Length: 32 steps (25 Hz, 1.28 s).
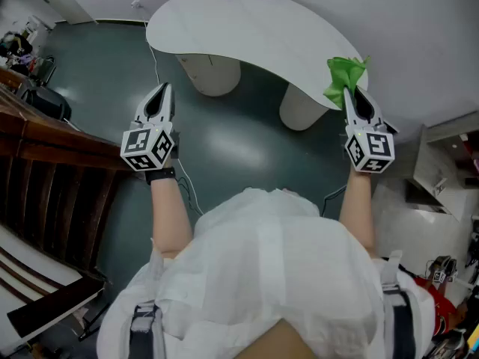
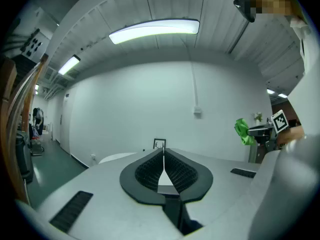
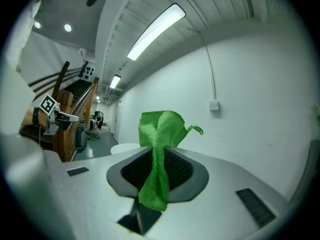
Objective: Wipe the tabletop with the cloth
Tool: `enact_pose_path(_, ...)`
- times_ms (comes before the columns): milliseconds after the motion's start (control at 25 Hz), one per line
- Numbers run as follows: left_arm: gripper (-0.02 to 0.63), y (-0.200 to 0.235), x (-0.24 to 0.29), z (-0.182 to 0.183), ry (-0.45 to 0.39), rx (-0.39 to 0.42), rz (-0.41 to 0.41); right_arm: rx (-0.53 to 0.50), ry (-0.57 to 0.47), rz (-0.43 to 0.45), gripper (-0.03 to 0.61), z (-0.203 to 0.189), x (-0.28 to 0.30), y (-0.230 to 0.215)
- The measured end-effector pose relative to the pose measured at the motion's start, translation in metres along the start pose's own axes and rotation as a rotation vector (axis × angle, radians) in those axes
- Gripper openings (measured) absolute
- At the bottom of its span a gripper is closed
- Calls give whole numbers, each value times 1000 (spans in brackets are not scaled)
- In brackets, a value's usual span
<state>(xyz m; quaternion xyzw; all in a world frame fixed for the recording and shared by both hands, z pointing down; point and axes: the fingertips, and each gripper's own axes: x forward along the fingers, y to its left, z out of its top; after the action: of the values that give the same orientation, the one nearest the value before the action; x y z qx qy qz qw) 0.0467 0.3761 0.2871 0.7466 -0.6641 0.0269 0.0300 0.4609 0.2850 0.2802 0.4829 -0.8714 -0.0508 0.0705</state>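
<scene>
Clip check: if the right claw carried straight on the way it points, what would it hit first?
Probably the plain white wall: the right claw, shut on the green microfibre cloth, seems aimed above the curved white tabletop. Depth is unclear.

No legible text, label, brand, number or sign anywhere in view.

We are holding both arms forward, left gripper (image 1: pixel 162 90) at 10 o'clock, jaws together, right gripper (image 1: pixel 349 96) at 2 o'clock, pinching cloth (image 1: pixel 343 75)
</scene>
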Motion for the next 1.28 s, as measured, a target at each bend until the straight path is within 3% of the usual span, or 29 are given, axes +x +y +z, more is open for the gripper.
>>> enact_pose_path(640,20,8,-6,-3,-4,-4,13,27,-7,-1,72,-7,6,5)
enact_pose_path(1280,20,47,-27,-3,-18,-35,38,52,6,64,72,3,43,51)
